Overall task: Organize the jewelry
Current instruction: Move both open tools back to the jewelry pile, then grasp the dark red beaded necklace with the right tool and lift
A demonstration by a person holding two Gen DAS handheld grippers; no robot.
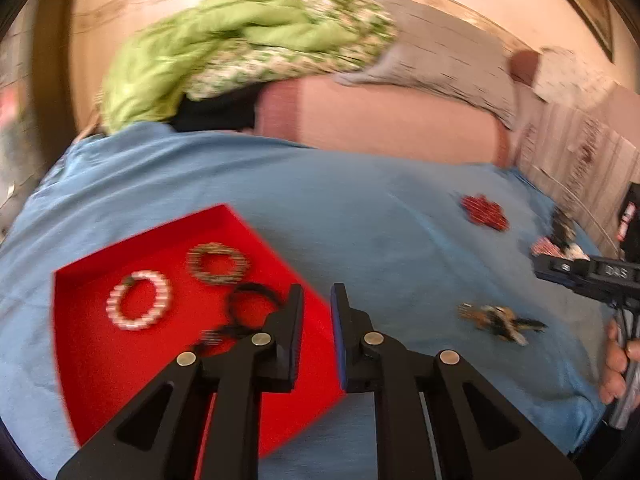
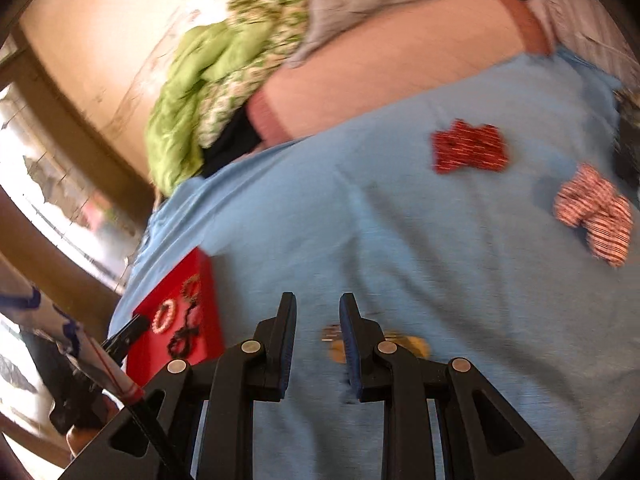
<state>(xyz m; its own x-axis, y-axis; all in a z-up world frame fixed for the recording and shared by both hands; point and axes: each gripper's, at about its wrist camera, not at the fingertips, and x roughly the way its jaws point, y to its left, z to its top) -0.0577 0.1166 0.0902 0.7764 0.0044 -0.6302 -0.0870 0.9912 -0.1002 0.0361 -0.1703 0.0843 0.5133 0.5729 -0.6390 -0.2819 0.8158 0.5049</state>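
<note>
Judging by what sits where, I put this job at roughly the halfway mark. My red tray [image 1: 100, 360] on the blue cloth [image 1: 320, 200] holds three pieces: a pink-and-white bracelet [image 1: 138, 300], a dark beaded bracelet [image 1: 218, 263] beside it, and a black bracelet [image 1: 250, 304] nearest my left gripper [image 1: 316, 320], with something small and blurred trailing from it toward the tray's near edge.

Off the tray, well apart from it on the cloth, I count at least three pieces waiting: a dark red beaded piece [image 2: 468, 146], a pink striped piece [image 2: 596, 216] further right, and a gold-and-black piece [image 1: 500, 320] which lies just ahead of my right gripper [image 2: 318, 336].

My left gripper hovers over the tray's right corner, jaws parted with nothing between them. My right gripper's jaws are likewise apart and empty, the gold piece partly hidden behind one finger. Motion blur keeps me from naming finer details.
</note>
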